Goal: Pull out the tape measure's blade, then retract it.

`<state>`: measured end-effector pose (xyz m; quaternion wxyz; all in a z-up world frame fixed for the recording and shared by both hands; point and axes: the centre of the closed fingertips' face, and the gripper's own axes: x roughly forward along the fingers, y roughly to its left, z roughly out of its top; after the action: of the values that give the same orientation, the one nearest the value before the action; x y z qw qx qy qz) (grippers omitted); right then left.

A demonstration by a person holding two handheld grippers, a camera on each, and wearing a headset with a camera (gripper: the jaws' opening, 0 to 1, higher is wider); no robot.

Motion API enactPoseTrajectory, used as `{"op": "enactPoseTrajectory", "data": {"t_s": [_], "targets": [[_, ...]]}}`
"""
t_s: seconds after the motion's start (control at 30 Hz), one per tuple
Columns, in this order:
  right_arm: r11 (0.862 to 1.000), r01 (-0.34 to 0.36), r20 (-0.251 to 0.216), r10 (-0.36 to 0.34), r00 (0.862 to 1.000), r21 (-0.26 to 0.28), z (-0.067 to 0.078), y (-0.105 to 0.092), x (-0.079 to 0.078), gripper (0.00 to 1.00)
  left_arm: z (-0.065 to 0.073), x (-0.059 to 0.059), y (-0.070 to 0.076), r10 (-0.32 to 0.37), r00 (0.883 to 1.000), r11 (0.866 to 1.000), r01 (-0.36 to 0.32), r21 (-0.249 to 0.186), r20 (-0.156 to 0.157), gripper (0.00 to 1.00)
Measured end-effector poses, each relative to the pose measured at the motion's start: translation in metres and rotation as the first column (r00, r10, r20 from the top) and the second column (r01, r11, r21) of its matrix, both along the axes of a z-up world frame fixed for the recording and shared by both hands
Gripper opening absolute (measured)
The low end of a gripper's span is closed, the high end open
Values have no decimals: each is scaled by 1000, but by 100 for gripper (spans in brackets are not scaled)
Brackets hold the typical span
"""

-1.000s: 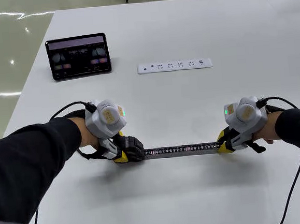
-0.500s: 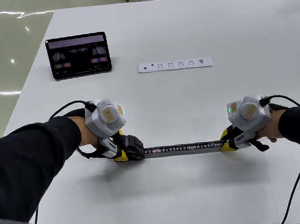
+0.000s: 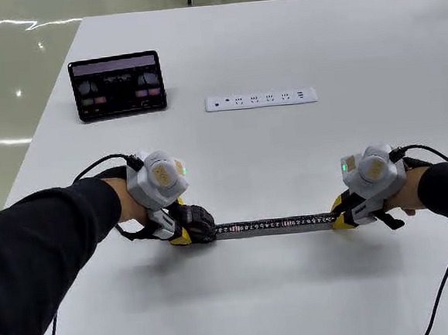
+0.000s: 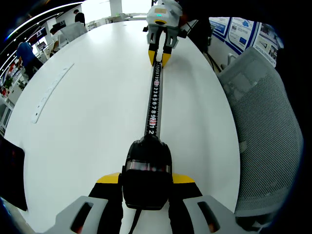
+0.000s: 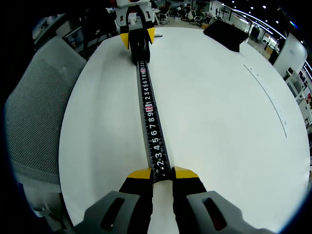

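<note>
**Left claw [image 3: 184, 234] and right claw [image 3: 338, 220]: one tape held between them**

The left claw is closed around the tape measure's case [image 3: 197, 222], a fat black box that looks rubbery. The tip of the blade [image 3: 275, 225] is pinched by the yellow-tipped jaws of the right claw. The blade is pulled out and laid flat on the smooth white table [image 3: 277, 47]. It is thin, looks stiff, and is marked with numbers. Its long line is stretched straight from one claw to the other. The case is at the left end, well apart from the right claw. To let the blade back in, the right claw probably has to be brought along that same line toward the case. A tablet [image 3: 116, 84] and a white power strip [image 3: 261, 98] are seen farther back.
</note>
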<state>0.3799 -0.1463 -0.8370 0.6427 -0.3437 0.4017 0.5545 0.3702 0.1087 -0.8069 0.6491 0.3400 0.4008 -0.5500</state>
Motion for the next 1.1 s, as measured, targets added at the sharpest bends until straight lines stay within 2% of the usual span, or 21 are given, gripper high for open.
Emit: {"op": "enactPoseTrajectory", "data": {"t_s": [1.1], "targets": [[1000,6,-10,-6,1000,-20,-4,-5,4,10,-3,4,0,-7,1000,1000,7,-1,10,32]]}}
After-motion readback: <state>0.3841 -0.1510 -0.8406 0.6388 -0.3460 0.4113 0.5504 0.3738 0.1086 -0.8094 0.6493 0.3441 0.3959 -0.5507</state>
